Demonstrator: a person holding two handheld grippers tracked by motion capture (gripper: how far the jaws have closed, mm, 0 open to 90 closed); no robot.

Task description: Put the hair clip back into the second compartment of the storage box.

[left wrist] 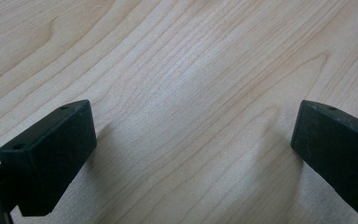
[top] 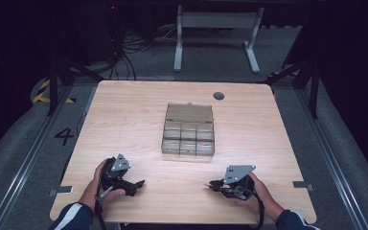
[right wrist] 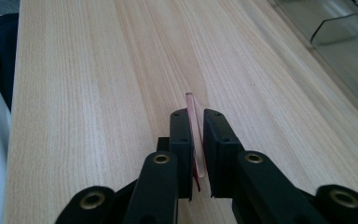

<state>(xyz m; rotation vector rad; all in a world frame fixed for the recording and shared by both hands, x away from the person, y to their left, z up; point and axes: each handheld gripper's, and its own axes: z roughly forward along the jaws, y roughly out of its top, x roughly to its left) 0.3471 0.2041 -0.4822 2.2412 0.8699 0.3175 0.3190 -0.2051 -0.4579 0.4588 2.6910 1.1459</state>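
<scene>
My right gripper (right wrist: 195, 116) is shut on a thin, pinkish clear plastic piece (right wrist: 193, 122) that stands on edge between its black jaws and pokes out past their tips. In the high view the right gripper (top: 212, 184) lies low over the near right of the wooden table (top: 124, 115), pointing left. Over the near left of the table, my left gripper (top: 139, 184) points right; its jaws stand wide apart above bare wood (left wrist: 191, 121) with nothing between them. A clear plastic compartment box (top: 188, 129) with its lid open lies at the table's middle.
A corner of the clear box (right wrist: 340, 42) is at the upper right of the right gripper view. A dark round grommet (top: 219, 96) marks the table's far edge. Beyond the table stand a white table frame (top: 215, 28) and loose cables (top: 124, 48) on the floor.
</scene>
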